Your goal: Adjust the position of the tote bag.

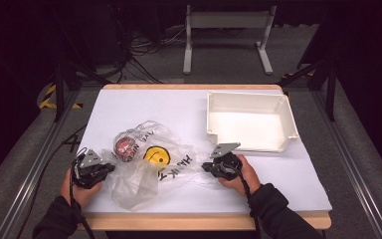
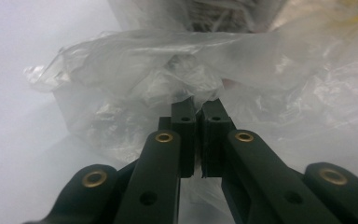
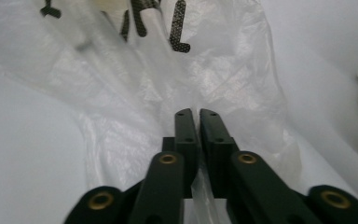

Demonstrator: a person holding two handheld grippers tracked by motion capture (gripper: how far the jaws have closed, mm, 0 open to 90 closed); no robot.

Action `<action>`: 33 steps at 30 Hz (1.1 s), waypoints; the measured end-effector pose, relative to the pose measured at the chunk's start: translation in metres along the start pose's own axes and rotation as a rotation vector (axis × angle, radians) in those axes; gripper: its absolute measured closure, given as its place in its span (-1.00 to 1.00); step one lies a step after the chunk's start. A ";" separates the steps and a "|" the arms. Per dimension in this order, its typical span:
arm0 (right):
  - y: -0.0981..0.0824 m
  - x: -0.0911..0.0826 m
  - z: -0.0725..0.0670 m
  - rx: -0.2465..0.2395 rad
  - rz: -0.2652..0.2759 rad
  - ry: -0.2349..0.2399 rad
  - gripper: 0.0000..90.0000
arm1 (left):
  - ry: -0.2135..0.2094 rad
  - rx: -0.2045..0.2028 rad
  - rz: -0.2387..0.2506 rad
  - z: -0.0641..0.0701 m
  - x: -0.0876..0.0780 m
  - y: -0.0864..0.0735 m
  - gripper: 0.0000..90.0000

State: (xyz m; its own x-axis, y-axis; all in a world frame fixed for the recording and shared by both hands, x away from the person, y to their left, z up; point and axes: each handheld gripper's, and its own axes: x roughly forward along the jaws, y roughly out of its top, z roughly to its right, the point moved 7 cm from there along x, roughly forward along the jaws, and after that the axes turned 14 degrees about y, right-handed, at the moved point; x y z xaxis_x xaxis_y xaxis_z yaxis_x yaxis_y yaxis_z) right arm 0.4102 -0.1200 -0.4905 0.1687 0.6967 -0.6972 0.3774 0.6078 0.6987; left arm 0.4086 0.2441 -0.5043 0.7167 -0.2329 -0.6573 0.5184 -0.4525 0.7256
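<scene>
Plastic bag (image 1: 151,162) beside white tray (image 1: 251,122)

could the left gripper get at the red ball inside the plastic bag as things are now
Probably not directly. The left gripper is shut on the plastic bag at its near left edge, and the red ball sits inside, wrapped in film. The right gripper pinches the bag's other end. The bag would need opening first.

The table (image 1: 129,102) is viewed from above its near edge, looking forward and down. Each gripper camera is aimed along its own jaws, very near the plastic bag (image 1: 149,159) (image 2: 135,70) (image 3: 177,79), which is shared by all views.
</scene>
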 end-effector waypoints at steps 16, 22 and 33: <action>-0.020 -0.047 -0.042 -0.057 0.048 0.038 1.00 | -0.013 0.064 0.028 0.001 0.051 0.060 0.98; -0.023 -0.042 -0.057 -0.095 0.023 0.076 1.00 | -0.011 0.083 0.034 0.001 0.063 0.072 0.98; -0.014 -0.039 -0.068 -0.146 0.058 0.084 0.36 | 0.052 0.032 0.103 -0.019 0.037 0.069 0.23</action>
State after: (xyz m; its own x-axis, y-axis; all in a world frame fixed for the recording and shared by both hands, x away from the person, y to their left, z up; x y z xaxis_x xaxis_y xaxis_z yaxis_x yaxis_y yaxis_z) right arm 0.3363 -0.1296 -0.4620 0.1076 0.7581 -0.6432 0.2319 0.6099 0.7578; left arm 0.4795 0.2208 -0.4743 0.7892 -0.2348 -0.5675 0.4263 -0.4559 0.7813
